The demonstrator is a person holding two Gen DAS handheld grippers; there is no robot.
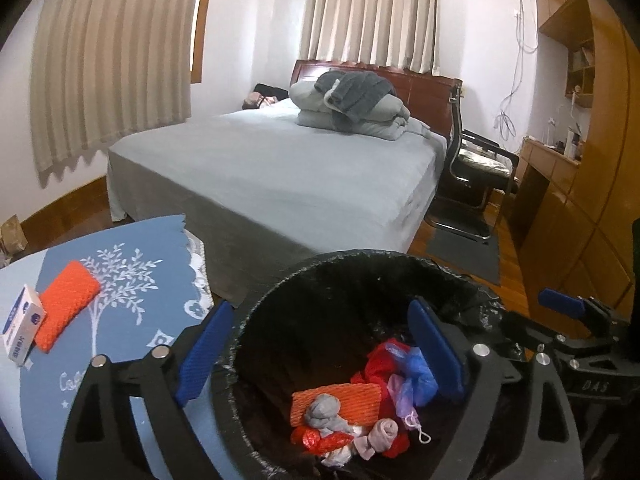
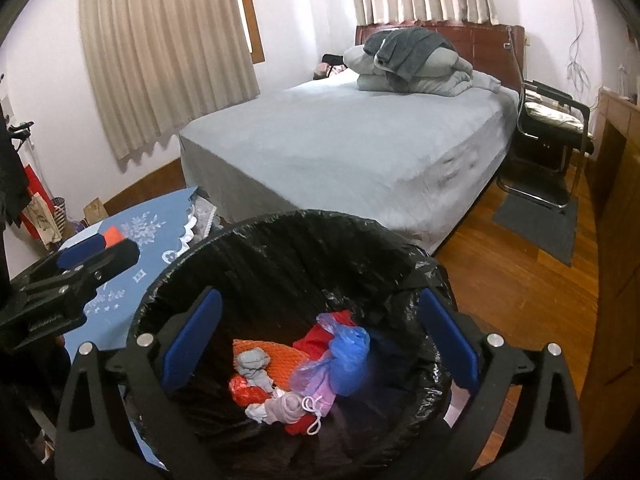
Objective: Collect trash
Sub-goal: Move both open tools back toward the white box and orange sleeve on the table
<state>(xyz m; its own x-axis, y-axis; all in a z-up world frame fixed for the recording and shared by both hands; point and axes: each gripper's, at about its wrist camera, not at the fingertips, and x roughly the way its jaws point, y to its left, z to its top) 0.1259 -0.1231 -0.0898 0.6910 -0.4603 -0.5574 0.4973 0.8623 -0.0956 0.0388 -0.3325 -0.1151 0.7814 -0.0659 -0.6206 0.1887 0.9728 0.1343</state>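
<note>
**Both grippers spread wide over the trash bin**

The left gripper (image 1: pixel 320 354) is tilting downward over the black-lined trash bin (image 1: pixel 280 300), its blue pads (image 1: pixel 436 348) standing far apart with nothing between them. One pad is hanging outside the bin's near-left rim, the other is sitting inside the opening, so the gripper is straddling the rim. The right gripper (image 2: pixel 320 344) is angling down in the same manner, its jaws spread wide and empty, both blue pads (image 2: pixel 192 340) hovering just over the bin's (image 2: pixel 280 240) mouth on either side.

Inside the bin, trash is lying in a loose heap: an orange foam net sleeve (image 1: pixel 340 400), a grey balled sock (image 1: pixel 324 412), red plastic (image 1: pixel 376 364), a blue plastic bag (image 1: pixel 418 372) and a pale mask with a looped cord (image 1: pixel 412 420).

On the blue tablecloth (image 1: pixel 152 312) to the left, another orange foam net (image 1: pixel 66 304) is resting against a small white-and-blue box (image 1: pixel 22 326). Beyond, a grey-sheeted bed (image 1: pixel 280 172) is carrying folded bedding (image 1: pixel 352 104).
</note>
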